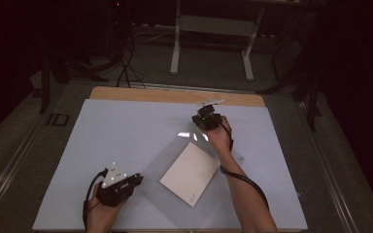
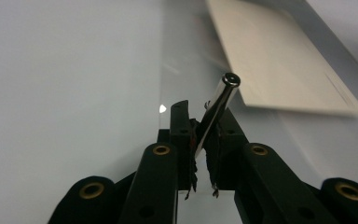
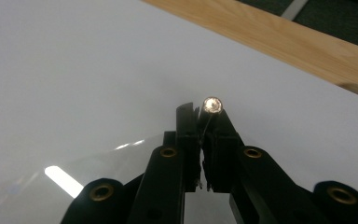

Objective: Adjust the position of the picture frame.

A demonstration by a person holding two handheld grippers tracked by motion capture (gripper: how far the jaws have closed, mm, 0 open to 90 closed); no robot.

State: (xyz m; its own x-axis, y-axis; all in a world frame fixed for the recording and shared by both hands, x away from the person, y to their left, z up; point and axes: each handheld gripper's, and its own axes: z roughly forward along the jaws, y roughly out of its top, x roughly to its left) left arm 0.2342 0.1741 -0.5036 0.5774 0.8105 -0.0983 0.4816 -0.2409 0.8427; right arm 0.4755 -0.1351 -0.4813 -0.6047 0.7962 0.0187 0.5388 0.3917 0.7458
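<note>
1. The left gripper [image 1: 137, 180] is seen at the near left part of the counter [image 1: 126, 131], held in a hand [image 1: 102, 213].
2. In the left gripper view, its jaws are closed almost fully on a thin shiny metal rod [image 2: 220, 100], which sticks out tilted beyond the tips.
3. The right gripper [image 1: 206, 121] is held farther away, near the wooden back edge [image 1: 175, 95] of the counter.
4. In the right gripper view, its jaws are pressed together on a second metal rod [image 3: 212, 105], of which the round end is seen.
5. A clear plastic sheet [image 1: 167, 155] lies flat between both grippers, and a white card [image 1: 190, 173] is placed on or under it; which one cannot be told.
</note>
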